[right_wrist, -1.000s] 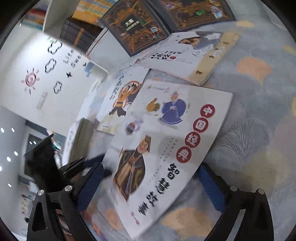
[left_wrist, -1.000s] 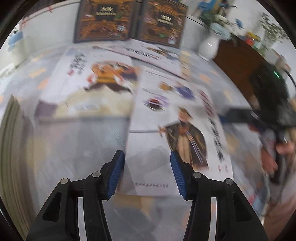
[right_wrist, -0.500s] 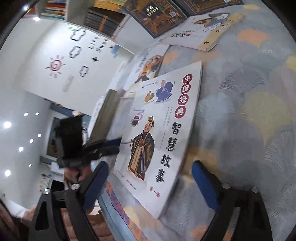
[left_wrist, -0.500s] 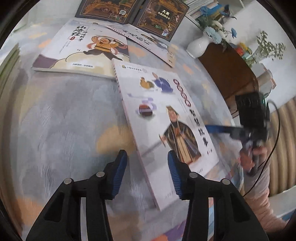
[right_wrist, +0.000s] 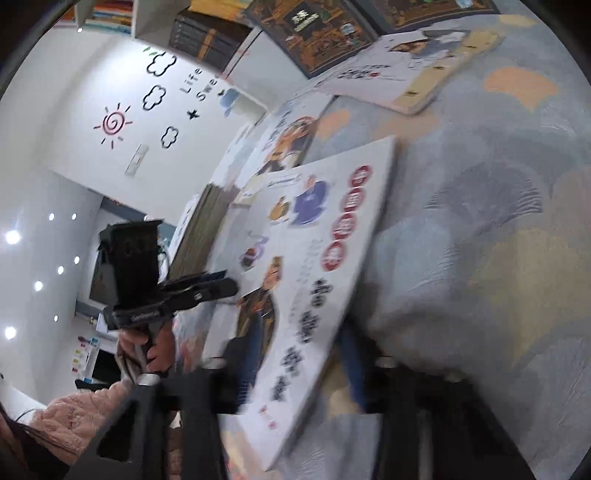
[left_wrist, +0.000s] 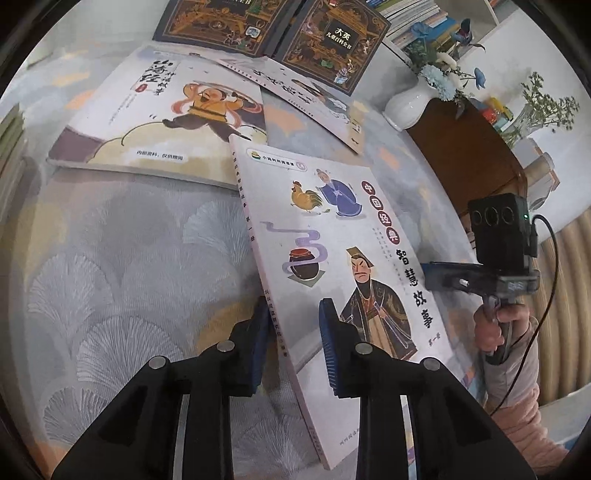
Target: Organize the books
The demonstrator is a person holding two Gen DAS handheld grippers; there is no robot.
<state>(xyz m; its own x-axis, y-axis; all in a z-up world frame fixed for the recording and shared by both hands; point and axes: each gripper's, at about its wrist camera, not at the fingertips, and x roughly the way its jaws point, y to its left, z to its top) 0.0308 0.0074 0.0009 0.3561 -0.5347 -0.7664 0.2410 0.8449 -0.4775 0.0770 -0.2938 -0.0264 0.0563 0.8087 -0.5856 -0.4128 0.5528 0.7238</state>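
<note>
White-covered and thin, the picture book (left_wrist: 343, 258) lies on the patterned grey carpet (left_wrist: 122, 258), its cover showing a rooster, a dark jar and a robed man beside red circles with characters. The left gripper (left_wrist: 291, 347) straddles the book's near spine edge: one blue pad (left_wrist: 258, 343) sits under the edge on the carpet side, the other lies on the cover by the robed figure, and the two are drawn together onto the book. The right gripper (right_wrist: 291, 373) has the opposite long edge between its blurred jaws, which are closing; its blue pads look pressed to the cover there, and that side of the book is tilted up off the carpet. In the left view this gripper shows at the book's right edge, held by a hand (left_wrist: 495, 328) in a pink quilted sleeve. Beyond the book lies a second white book (left_wrist: 166, 114) with an orange-clad figure, its corner touching the held book's far corner. A third pale book (left_wrist: 314, 96) lies past that, and two dark ornate books (left_wrist: 273, 33) lean against the wall. A white vase (left_wrist: 406, 105) of blue flowers stands beside a brown cabinet (left_wrist: 469, 162).
</note>
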